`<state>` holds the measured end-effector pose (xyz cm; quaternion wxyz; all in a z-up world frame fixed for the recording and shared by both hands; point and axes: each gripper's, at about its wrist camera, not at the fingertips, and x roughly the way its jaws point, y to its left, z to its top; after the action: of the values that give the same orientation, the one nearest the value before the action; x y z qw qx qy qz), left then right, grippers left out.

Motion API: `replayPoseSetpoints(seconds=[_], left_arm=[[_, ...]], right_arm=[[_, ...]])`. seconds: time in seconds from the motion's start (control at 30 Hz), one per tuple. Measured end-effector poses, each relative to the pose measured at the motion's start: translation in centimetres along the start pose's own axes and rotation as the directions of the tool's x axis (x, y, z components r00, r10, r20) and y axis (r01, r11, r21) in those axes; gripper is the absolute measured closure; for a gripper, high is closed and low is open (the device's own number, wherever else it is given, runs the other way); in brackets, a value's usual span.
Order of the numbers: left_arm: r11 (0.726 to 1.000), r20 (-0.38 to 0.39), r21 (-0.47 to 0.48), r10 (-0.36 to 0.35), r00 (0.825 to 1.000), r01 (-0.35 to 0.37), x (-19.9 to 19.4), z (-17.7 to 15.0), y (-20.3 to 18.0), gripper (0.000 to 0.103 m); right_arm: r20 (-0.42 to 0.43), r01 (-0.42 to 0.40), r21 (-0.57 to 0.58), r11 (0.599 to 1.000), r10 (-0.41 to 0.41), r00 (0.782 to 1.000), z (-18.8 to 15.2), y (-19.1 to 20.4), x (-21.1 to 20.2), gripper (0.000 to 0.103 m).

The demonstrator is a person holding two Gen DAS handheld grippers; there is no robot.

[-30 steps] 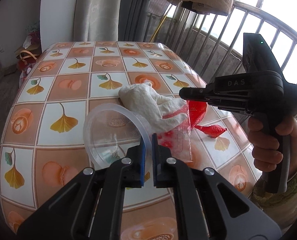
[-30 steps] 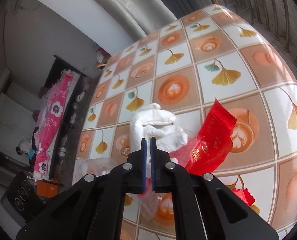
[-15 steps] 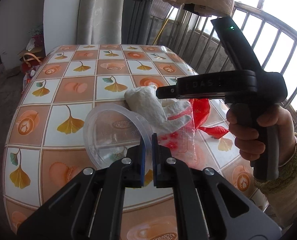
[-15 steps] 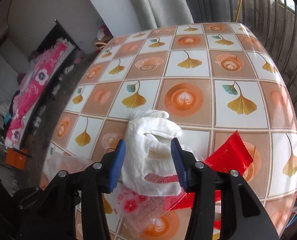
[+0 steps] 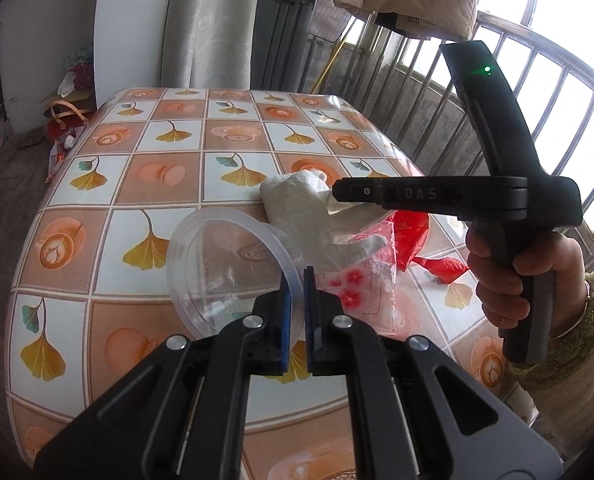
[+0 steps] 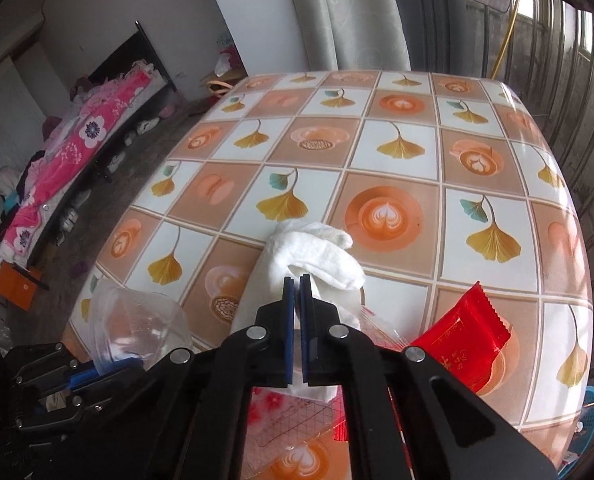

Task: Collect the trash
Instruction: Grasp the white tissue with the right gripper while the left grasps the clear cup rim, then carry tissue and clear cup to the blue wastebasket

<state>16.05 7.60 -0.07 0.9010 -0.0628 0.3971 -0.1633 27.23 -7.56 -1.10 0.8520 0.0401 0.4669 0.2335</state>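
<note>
On the tiled tablecloth lies a crumpled white paper towel. My right gripper is shut, its tips pinching a fold at the top of that towel. My left gripper is shut on the rim of a clear round plastic container, which tilts up off the table. A red snack wrapper and a clear bag with red flowers lie under and beside the towel. A second red wrapper lies further right.
A metal railing runs close along the table's right and far side, with a curtain behind. A bed with pink bedding stands across the floor to the left. A blue basket sits below the table's right edge.
The right gripper rolled upright, moved over the white towel, opened around it and shut again on its fold. The left gripper kept still, holding the container.
</note>
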Motion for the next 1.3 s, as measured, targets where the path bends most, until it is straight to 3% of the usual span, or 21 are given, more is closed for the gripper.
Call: replayPoseSetpoints(seconds=[0.33, 0.5, 0.57, 0.6, 0.63, 0.67, 0.8, 0.9, 0.93, 1.13, 1.3], left_arm=[[1.0, 0.043, 0.007, 0.001, 0.999, -0.001, -1.4, 0.7, -0.4, 0.099], [1.0, 0.035, 0.009, 0.003, 0.999, -0.003, -1.2, 0.6, -0.6, 0.099], [1.0, 0.027, 0.01, 0.001, 1.0, -0.002, -1.0, 0.4, -0.7, 0.099], [1.0, 0.022, 0.011, 0.004, 1.0, -0.004, -0.9, 0.3, -0.7, 0.099], [1.0, 0.017, 0.01, 0.005, 1.0, -0.005, -0.8, 0.2, -0.7, 0.099], [1.0, 0.012, 0.008, 0.004, 1.0, -0.005, -0.7, 0.2, -0.6, 0.099], [1.0, 0.006, -0.005, 0.007, 1.0, -0.007, -0.3, 0.1, -0.2, 0.099], [1.0, 0.003, -0.007, 0.01, 1.0, -0.01, -0.1, 0.1, 0.0, 0.099], [1.0, 0.002, -0.007, 0.01, 1.0, -0.01, 0.0, 0.1, 0.1, 0.099], [1.0, 0.021, -0.002, 0.015, 1.0, -0.015, -0.5, 0.5, 0.1, 0.099], [1.0, 0.054, 0.013, 0.017, 0.998, -0.018, -1.8, 1.2, -0.5, 0.099]], right_arm=[[0.171, -0.106, 0.023, 0.994, 0.101, 0.98, 1.5, 0.2, -6.4, 0.101], [0.074, -0.089, 0.048, 0.995, 0.085, 0.994, 1.3, -0.1, -4.2, 0.098], [0.01, -0.072, 0.062, 0.995, 0.072, 0.997, 1.0, -0.4, -2.1, 0.086], [-0.021, -0.058, 0.067, 0.996, 0.059, 0.998, 0.8, -0.6, -0.9, 0.065], [-0.047, -0.039, 0.066, 0.997, 0.042, 0.998, 0.7, -0.7, 0.2, 0.053], [-0.069, -0.014, 0.062, 0.998, 0.018, 0.997, 0.5, -0.8, 1.3, 0.053], [-0.144, 0.033, 0.017, 0.999, -0.03, 0.989, -0.5, -1.0, 4.1, 0.055], [-0.136, 0.008, 0.022, 1.0, -0.005, 0.991, -0.7, -1.1, 3.9, 0.09], [-0.125, -0.005, 0.036, 0.999, 0.009, 0.992, -0.7, -1.2, 3.6, 0.093], [0.003, -0.046, 0.036, 0.998, 0.046, 0.999, 0.4, -1.0, 0.2, 0.096], [0.152, -0.14, 0.052, 0.989, 0.131, 0.98, 1.5, -1.0, -4.3, 0.096]])
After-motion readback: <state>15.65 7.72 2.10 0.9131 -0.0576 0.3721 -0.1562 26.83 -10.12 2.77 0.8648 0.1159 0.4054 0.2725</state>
